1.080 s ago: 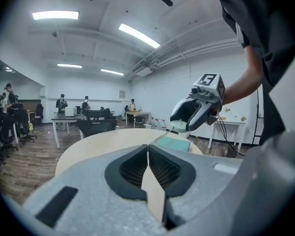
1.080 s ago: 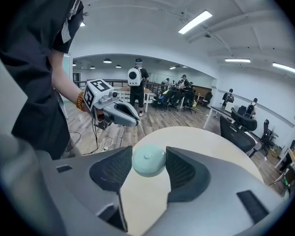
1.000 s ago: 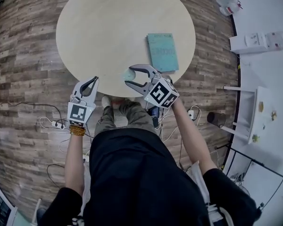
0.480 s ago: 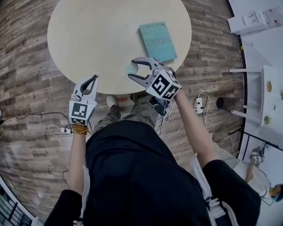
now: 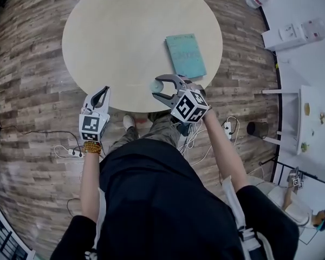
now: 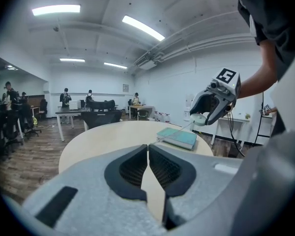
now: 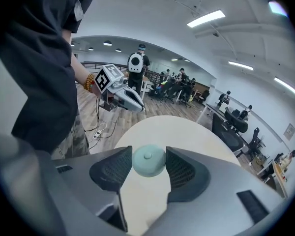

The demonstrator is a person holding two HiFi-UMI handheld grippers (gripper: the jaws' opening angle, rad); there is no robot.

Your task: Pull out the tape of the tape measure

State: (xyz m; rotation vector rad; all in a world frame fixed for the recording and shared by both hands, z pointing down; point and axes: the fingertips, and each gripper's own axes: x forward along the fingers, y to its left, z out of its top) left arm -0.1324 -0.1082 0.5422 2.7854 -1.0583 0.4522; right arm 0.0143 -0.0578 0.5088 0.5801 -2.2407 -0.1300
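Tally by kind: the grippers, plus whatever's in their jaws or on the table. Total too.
grippers: 2 (left gripper, right gripper)
tape measure: 1, in the right gripper, its tape pinched by the left
book: 1, on the table
total: 4

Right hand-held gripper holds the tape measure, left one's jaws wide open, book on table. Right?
No: the left hand-held gripper is shut on the tape, as the left gripper view shows. The right hand-held gripper holds the tape measure; the book lies on the table.
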